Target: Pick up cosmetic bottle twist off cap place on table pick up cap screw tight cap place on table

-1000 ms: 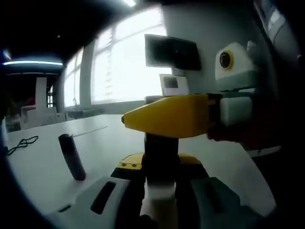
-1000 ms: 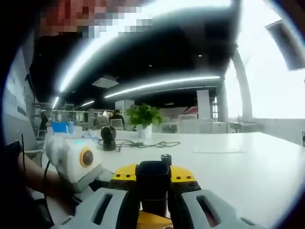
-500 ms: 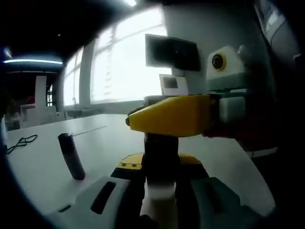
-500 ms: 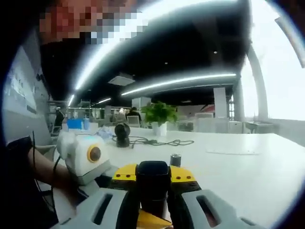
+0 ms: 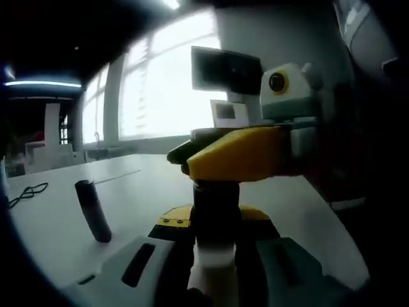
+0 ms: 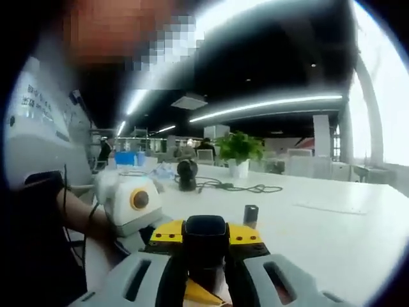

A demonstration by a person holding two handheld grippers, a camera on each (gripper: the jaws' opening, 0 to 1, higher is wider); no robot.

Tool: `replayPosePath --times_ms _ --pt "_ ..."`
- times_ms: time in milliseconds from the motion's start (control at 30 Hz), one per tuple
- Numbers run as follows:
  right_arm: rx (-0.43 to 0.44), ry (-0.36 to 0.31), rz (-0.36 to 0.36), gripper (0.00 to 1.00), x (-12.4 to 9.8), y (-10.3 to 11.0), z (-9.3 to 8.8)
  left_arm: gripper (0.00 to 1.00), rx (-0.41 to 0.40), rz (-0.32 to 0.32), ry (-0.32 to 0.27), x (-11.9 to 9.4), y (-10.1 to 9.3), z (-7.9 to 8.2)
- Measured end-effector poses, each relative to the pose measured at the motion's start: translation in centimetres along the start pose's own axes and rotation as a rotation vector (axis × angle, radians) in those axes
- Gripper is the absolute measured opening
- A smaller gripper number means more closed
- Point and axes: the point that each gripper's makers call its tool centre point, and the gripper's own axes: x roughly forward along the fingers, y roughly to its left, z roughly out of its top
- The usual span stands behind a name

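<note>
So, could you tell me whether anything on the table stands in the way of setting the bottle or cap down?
Nothing visible does. The left hand-held gripper holds the bottle, and the right hand-held gripper is shut on its black cap. The white table below is bare, apart from a dark tube standing off to one side.

A dark cylindrical tube [image 5: 93, 219] stands tilted on the white worktop [image 5: 57, 236]; a black cable [image 5: 25, 192] lies near its far edge, beside a green potted plant [image 6: 239, 152].
</note>
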Motion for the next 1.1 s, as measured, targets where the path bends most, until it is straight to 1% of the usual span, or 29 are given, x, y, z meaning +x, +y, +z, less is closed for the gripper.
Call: replayPosePath --times_ms 33,100,200,333,433,567,733,933,1100 --pt "-0.001 0.003 0.013 0.16 0.1 0.1 0.0 0.14 -0.001 0.001 0.0 0.0 0.0 0.0" --pt "-0.005 0.01 0.06 0.16 0.2 0.3 0.0 0.14 -0.004 0.0 0.0 -0.1 0.0 0.0" --pt "-0.013 0.014 0.169 0.16 0.2 1.0 0.0 0.14 0.0 -0.004 -0.001 -0.1 -0.1 0.0" --pt "-0.029 0.02 0.258 0.16 0.2 1.0 -0.1 0.14 0.001 -0.006 -0.001 -0.1 -0.1 0.0" --pt "-0.019 0.023 0.282 0.16 0.4 0.7 -0.1 0.14 -0.003 -0.003 -0.001 -0.1 -0.1 0.0" --pt "-0.011 0.005 0.321 0.16 0.3 0.8 0.0 0.14 -0.006 -0.006 -0.001 -0.1 -0.1 0.0" --pt "-0.039 0.015 0.429 0.16 0.2 1.5 0.0 0.14 -0.005 -0.007 -0.001 -0.1 -0.2 0.0" --pt "-0.043 0.038 0.532 0.16 0.3 1.4 -0.1 0.14 -0.007 -0.007 -0.001 0.0 -0.2 0.0" --pt "-0.063 0.042 0.624 0.16 0.3 1.7 0.0 0.14 -0.008 -0.01 -0.003 0.0 -0.2 0.1"
